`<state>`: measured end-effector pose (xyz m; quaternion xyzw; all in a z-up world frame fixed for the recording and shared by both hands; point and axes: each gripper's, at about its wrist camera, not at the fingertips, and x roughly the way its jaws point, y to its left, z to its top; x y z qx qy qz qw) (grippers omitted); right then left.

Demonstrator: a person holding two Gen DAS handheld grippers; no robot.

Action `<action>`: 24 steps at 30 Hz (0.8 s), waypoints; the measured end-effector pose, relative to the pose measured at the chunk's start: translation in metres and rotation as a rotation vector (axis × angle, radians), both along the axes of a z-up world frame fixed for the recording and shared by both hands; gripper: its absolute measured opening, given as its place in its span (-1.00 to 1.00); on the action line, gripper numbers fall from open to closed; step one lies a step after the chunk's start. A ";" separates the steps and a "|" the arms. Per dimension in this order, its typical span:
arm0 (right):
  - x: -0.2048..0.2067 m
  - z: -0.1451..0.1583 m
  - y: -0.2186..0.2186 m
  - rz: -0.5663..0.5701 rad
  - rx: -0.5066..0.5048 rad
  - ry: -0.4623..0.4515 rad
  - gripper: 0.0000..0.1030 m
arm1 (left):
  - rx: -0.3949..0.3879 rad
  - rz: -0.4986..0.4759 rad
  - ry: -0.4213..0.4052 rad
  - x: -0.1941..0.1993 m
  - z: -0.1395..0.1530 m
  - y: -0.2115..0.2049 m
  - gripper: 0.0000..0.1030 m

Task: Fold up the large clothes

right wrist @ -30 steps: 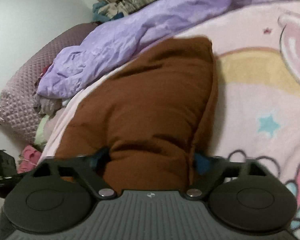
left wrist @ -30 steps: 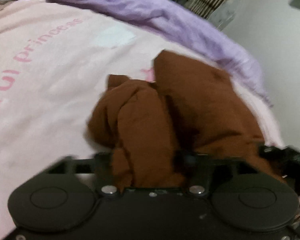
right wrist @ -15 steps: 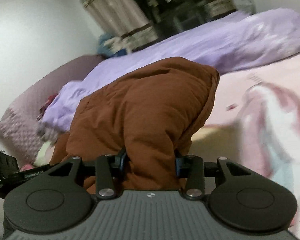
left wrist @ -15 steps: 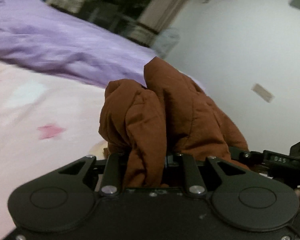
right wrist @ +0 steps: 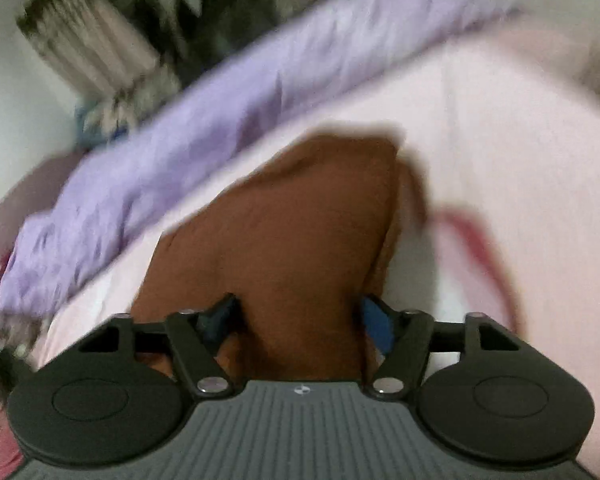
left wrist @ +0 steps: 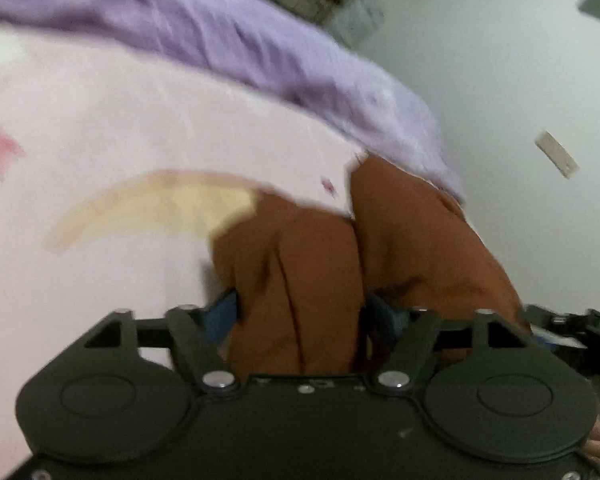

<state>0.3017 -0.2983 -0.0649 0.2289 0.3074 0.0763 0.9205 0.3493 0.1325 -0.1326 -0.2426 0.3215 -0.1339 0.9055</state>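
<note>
Since half a second ago both views swing down toward the pink blanket. I hold the brown garment bunched in my left claw and right claw, both clamped. Folding looks midway; laying flat remains.

Brown garment was bunched and creased, rust-colored, one fold clamped at each camera, over the pink blanket.

my left gripper is matte black, two round discs, silver screws, blue pads. my right gripper adds a ribbed grey centre plate.
</note>
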 end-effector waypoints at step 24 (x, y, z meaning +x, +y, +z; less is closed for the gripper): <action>-0.098 -0.077 0.068 -0.095 -0.198 0.011 -0.43 | 0.369 -0.107 -0.015 -0.066 -0.042 -0.097 1.00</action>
